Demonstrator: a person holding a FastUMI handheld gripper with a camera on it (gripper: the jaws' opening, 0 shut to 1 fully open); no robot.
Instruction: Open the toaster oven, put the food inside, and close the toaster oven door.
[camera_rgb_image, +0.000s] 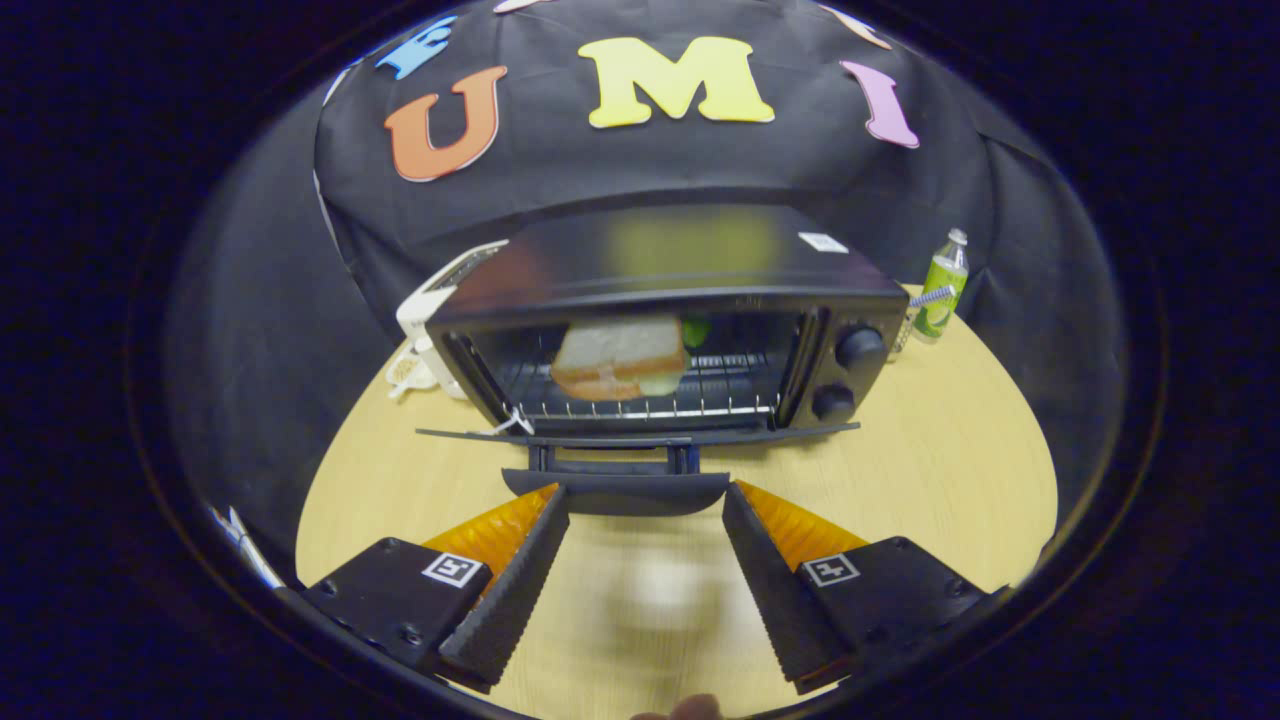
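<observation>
— Pale wood-grain is seen on the round desk (950, 470), and black cloth is hung behind it as the booth's wall. What is set on the desk?

— A black toaster oven (665, 330) is placed at the middle of the desk. Its door (640, 436) is dropped flat toward the camera, and the door's handle (617, 492) is seen at the door's near edge.

— Where is the food found?

— A sandwich (620, 358) of white bread is laid on the wire rack (650, 400) inside the toaster oven, toward the left side of the cavity. Something green is glimpsed behind it, but what it is cannot be told.

— And the gripper (645, 500)?

— Its fingers (520, 570) are spread wide apart, and nothing is held between them. The tips are brought up to the two ends of the toaster oven's door handle; whether the handle is touched cannot be told.

— What else is noticed around the toaster oven?

— Two knobs (847, 372) are stacked on the toaster oven's right front panel. A green bottle (941, 288) is stood upright to the right of the toaster oven, near the desk's far edge. A white appliance (432, 315) is partly hidden behind the toaster oven's left side.
</observation>
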